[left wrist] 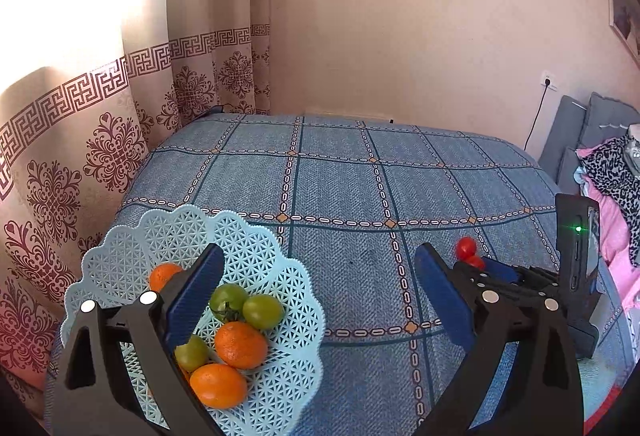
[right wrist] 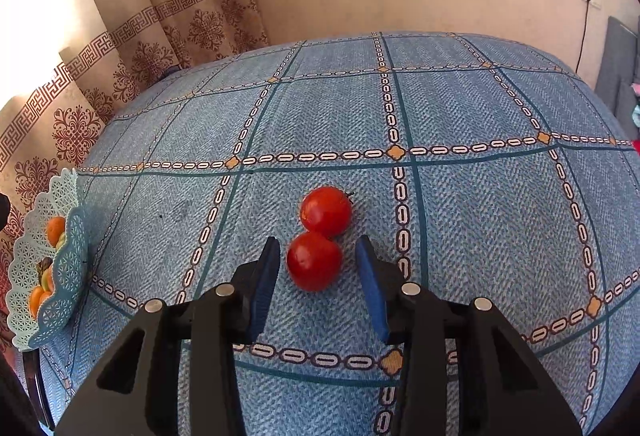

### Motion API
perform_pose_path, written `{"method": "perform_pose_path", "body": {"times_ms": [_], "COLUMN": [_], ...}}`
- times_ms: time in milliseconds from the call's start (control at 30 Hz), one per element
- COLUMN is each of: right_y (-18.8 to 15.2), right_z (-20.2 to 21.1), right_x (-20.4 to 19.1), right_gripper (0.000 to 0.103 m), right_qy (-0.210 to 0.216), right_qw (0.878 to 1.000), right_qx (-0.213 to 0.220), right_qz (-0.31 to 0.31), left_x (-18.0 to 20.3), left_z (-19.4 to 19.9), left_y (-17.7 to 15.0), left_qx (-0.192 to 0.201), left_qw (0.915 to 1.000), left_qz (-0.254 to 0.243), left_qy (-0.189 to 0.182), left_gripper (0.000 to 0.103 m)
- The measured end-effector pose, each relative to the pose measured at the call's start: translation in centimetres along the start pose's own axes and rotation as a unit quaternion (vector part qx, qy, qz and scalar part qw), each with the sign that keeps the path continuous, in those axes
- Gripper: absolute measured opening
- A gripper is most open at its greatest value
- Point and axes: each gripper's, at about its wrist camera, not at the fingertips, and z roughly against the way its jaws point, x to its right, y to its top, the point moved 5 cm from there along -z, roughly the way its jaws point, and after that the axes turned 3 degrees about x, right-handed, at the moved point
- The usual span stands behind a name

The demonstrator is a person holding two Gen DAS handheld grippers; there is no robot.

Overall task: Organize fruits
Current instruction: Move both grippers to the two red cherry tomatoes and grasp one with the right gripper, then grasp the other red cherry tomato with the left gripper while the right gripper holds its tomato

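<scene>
Two red tomatoes lie touching on the blue checked tablecloth [right wrist: 480, 108]. The near tomato [right wrist: 314, 261] sits between the open fingers of my right gripper [right wrist: 318, 250], apart from both blue pads; the far tomato [right wrist: 326, 211] is just beyond. My left gripper [left wrist: 320, 256] is open and empty, its left finger over the pale blue lattice basket [left wrist: 288, 276]. The basket holds several oranges [left wrist: 240, 344] and green tomatoes [left wrist: 262, 311]. In the left wrist view the red tomatoes [left wrist: 466, 248] show behind the right gripper [left wrist: 498, 270]. The basket [right wrist: 64, 276] sits at the table's left edge.
A patterned curtain [left wrist: 100, 140] hangs close behind the basket and the table's left side. A beige wall runs behind the table. Grey cushions and pink and leopard-print cloth [left wrist: 612, 172] lie to the right. A socket with a black cable [left wrist: 538, 116] is on the wall.
</scene>
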Motion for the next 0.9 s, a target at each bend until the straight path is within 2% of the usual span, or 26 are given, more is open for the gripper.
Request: {"method": "perform_pose_path", "body": {"times_ms": [67, 133, 433, 633, 900], "right_y": [0.0, -0.1, -0.2, 0.6, 1.3], "right_z": [0.0, 0.2, 1.9, 3.2, 4.2], "right_x": [0.0, -0.1, 2.4, 4.8, 7.7], "right_gripper": [0.029, 0.027, 0.027, 0.027, 0.027], "right_qy": [0.002, 0.007, 0.012, -0.024, -0.040], "right_qw": [1.000, 1.000, 1.000, 0.999, 0.996], "right_qx": [-0.001, -0.001, 0.006, 0.023, 0.034], "right_qz": [0.007, 0.009, -0.021, -0.041, -0.070], "left_x": [0.6, 1.2, 4.6, 6.9, 10.3], "left_z": [-0.3, -0.6, -1.8, -3.3, -5.6], "left_y": [0.0, 0.1, 0.4, 0.2, -0.3], "left_qx": [-0.001, -0.003, -0.009, -0.019, -0.033], "left_qw": [1.0000, 1.0000, 0.9991, 0.9978, 0.9948], "left_qz": [-0.004, -0.007, -0.037, -0.058, -0.092], "left_qy": [-0.003, -0.005, -0.019, -0.025, -0.031], "left_gripper": [0.097, 0.097, 0.097, 0.097, 0.097]}}
